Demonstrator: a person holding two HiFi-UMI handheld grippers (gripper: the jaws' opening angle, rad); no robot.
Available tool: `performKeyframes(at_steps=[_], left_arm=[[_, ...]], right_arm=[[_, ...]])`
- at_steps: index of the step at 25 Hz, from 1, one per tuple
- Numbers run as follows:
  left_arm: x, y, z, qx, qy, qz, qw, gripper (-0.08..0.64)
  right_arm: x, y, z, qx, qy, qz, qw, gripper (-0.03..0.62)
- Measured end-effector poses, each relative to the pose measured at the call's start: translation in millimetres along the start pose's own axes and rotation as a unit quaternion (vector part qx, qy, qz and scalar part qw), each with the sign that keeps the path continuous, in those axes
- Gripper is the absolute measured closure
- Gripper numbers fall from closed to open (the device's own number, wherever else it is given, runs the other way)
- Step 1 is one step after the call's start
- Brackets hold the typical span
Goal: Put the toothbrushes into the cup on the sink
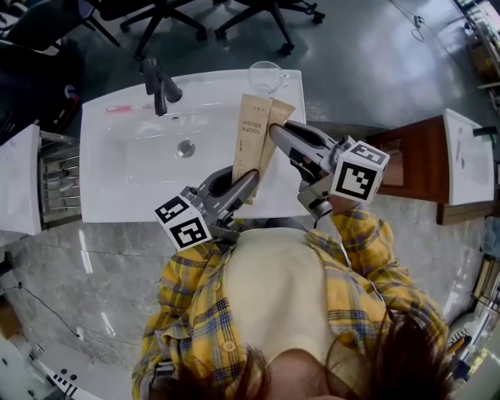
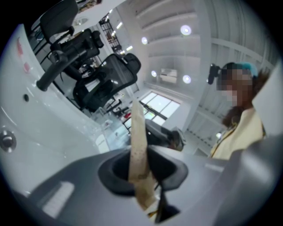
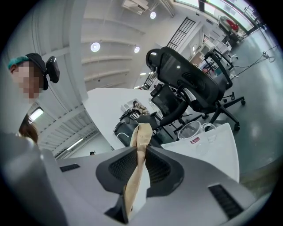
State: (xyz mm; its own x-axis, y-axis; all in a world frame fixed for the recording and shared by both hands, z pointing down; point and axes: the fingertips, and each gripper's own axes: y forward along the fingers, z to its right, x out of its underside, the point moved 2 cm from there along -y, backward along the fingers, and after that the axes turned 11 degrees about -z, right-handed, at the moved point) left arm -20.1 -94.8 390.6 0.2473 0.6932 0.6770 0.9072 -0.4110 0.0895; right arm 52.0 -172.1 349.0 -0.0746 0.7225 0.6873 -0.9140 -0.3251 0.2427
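Observation:
A tall kraft-paper toothbrush box stands tilted over the white sink, held from both sides. My left gripper is shut on the box's lower end; in the left gripper view the box edge runs up between the pads. My right gripper is shut on the box's upper right flap, which is pinched flat between its pads. A clear glass cup stands on the sink's back rim, just beyond the box, and shows as the cup in the right gripper view. A pink toothbrush lies at the back left.
A dark faucet rises at the sink's back left, with the drain in the basin. A wooden cabinet stands to the right. Office chairs stand behind the sink. A metal rack sits to its left.

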Motion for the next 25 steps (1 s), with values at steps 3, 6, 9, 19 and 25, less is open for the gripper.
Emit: performKeyframes(at_steps=[3, 6, 9, 19, 25], left_arm=[[-1.2, 1.1, 0.8, -0.006, 0.006, 0.005, 1.0000, 0.492], [-3.6, -0.4, 0.8, -0.013, 0.008, 0.016, 0.9998, 0.491], [-7.5, -3.6, -0.8, -0.020, 0.006, 0.032, 0.9993, 0.492], [-26.8, -28.6, -7.8, -0.076, 0.028, 0.086, 0.9930, 0.502], [-24.5, -37.2, -13.0, -0.103, 0.043, 0.081, 0.9905, 0.520]], right_arm=[[-1.4, -3.3, -0.7, 0.006, 0.003, 0.005, 1.000, 0.534], [-2.6, -5.8, -0.9, 0.011, 0.009, 0.009, 1.000, 0.534], [-3.8, -8.5, -1.1, 0.016, 0.012, 0.014, 1.000, 0.534], [-11.7, -20.1, -7.8, 0.041, 0.011, 0.038, 0.998, 0.535], [-18.4, -27.2, -11.2, 0.063, -0.013, 0.047, 0.997, 0.535]])
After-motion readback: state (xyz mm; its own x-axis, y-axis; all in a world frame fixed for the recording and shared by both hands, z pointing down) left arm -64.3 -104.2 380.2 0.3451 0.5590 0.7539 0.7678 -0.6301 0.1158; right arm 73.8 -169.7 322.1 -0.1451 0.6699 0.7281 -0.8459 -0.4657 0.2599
